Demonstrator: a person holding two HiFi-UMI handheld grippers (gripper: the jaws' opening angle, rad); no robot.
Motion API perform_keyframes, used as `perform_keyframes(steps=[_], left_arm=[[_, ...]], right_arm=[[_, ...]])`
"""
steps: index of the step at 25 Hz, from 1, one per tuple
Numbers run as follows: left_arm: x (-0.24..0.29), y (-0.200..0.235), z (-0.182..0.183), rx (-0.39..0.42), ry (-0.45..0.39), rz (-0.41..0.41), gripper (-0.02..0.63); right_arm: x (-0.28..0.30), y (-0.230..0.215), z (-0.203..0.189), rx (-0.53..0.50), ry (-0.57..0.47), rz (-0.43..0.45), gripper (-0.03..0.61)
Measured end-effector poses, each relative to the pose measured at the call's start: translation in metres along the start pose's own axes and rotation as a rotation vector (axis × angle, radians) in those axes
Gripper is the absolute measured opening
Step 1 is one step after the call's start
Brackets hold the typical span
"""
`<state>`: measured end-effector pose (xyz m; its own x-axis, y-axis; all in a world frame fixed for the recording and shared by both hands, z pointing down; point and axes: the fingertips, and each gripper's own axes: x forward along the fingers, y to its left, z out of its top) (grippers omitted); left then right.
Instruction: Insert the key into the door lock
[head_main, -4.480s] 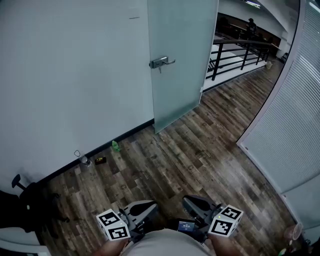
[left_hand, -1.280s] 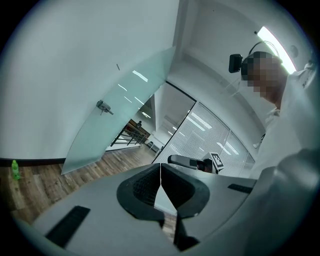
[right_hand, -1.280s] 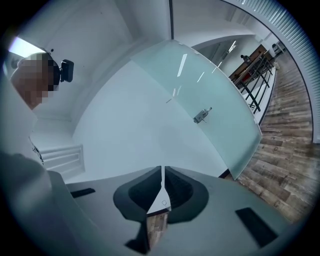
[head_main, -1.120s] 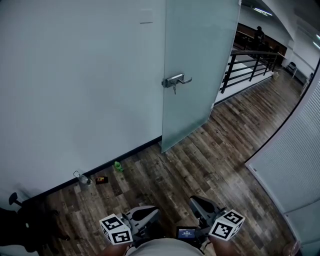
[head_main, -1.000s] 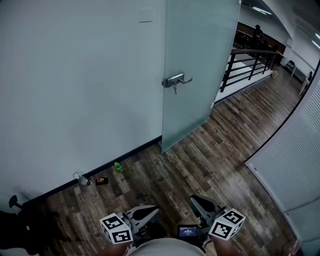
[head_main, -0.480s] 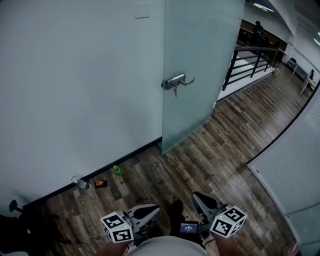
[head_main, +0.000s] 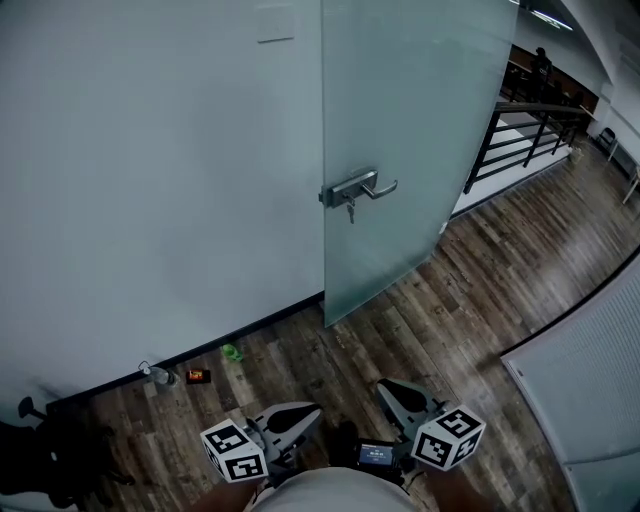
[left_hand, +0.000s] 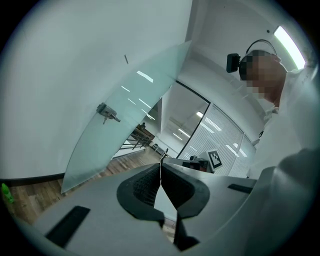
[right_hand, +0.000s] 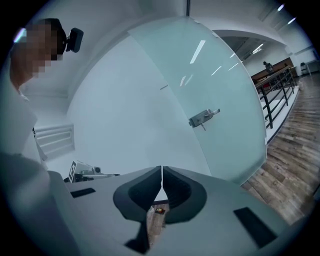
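Both grippers sit low, close to the person's body. The left gripper (head_main: 302, 417) is clenched, jaw tips pressed together with nothing between them in its own view (left_hand: 161, 166). The right gripper (head_main: 393, 394) is the same: jaws tight together and empty (right_hand: 161, 171). Well ahead of both, and higher, stands the frosted glass door (head_main: 420, 120). Its handle (head_main: 360, 187) is up and to the left of the left gripper's tips (left_hand: 107, 112), and up and to the right of the right's (right_hand: 204, 117). A small key (head_main: 350, 211) hangs just under that handle, at the lock, far from either gripper. On the wooden floor (head_main: 440, 310) ahead and left of the left gripper, a green scrap (head_main: 232, 352) lies by the wall.
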<state>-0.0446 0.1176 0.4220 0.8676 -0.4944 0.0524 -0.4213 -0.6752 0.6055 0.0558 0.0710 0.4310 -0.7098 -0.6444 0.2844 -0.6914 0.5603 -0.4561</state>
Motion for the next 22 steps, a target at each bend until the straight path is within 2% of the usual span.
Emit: perform_keyframes(steps=[10,22], left_arm=[[0.066,0.029,0.024,-0.019,-0.033,0.033,0.017],[0.08,0.078,0.057,-0.003,-0.008,0.064,0.017]], right_arm=[[0.015,-0.065,0.028,0.015,0.044,0.022,0.014],[0.056,-0.09,0.052,0.014,0.028,0.006,0.014]])
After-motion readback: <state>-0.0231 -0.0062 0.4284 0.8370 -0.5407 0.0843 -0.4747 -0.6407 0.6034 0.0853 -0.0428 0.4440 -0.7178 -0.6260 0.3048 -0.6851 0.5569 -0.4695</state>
